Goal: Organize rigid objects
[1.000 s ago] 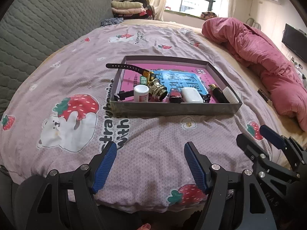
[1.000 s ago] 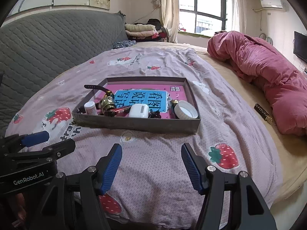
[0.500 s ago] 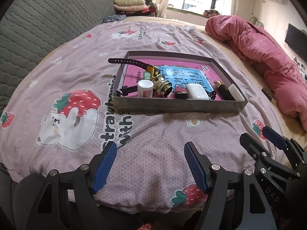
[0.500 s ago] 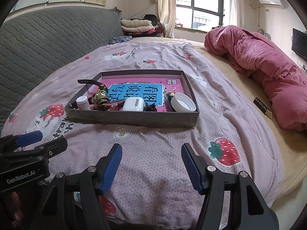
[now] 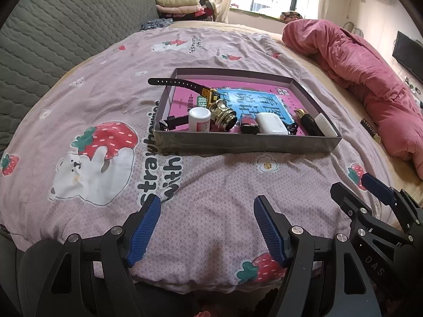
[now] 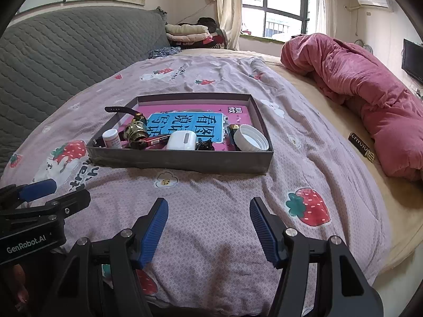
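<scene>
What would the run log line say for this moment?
left gripper: open, empty | right gripper: open, empty | tray: on bed, holds items

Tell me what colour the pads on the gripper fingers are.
Blue, with a ribbed texture, on black finger frames; the pads show best in the right wrist view.

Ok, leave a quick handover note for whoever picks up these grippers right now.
Left gripper: open, empty, over the bedspread.
Right gripper: open, empty, also short of the tray.
In the tray: book, white bottle, brass piece, lighter, earbud case, white lid, watch strap.
Done: nothing visibly sorted.
Left: reach in, organize all items.
</scene>
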